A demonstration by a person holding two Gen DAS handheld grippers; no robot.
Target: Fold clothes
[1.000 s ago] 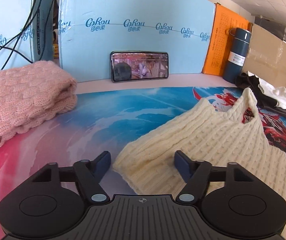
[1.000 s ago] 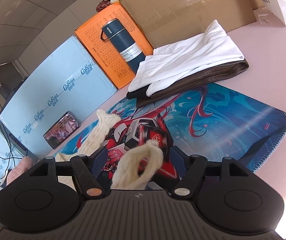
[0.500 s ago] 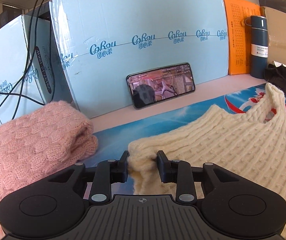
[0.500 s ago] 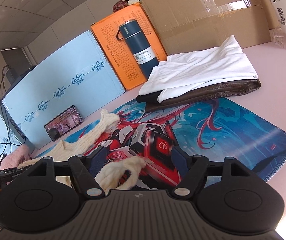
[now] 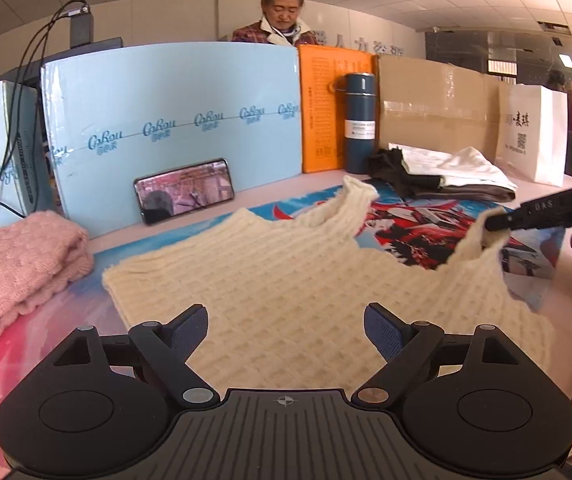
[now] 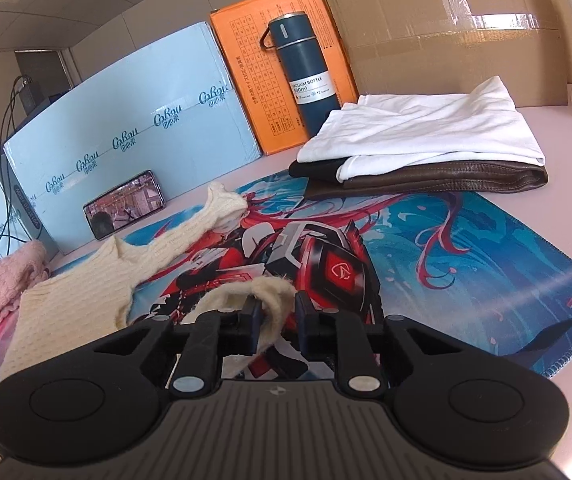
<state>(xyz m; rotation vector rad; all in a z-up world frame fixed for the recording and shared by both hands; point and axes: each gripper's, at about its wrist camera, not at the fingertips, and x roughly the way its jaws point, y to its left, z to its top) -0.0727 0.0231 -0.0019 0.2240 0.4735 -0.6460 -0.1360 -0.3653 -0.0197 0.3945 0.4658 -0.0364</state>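
On the desk's printed mat [image 5: 418, 216] lies a soft, limp cream knit vest [image 5: 286, 280], best taken by its straps: right tool [image 6: 277, 320] closing on the strap at three o'clock, left tool [image 5: 286, 328] opening, empty.
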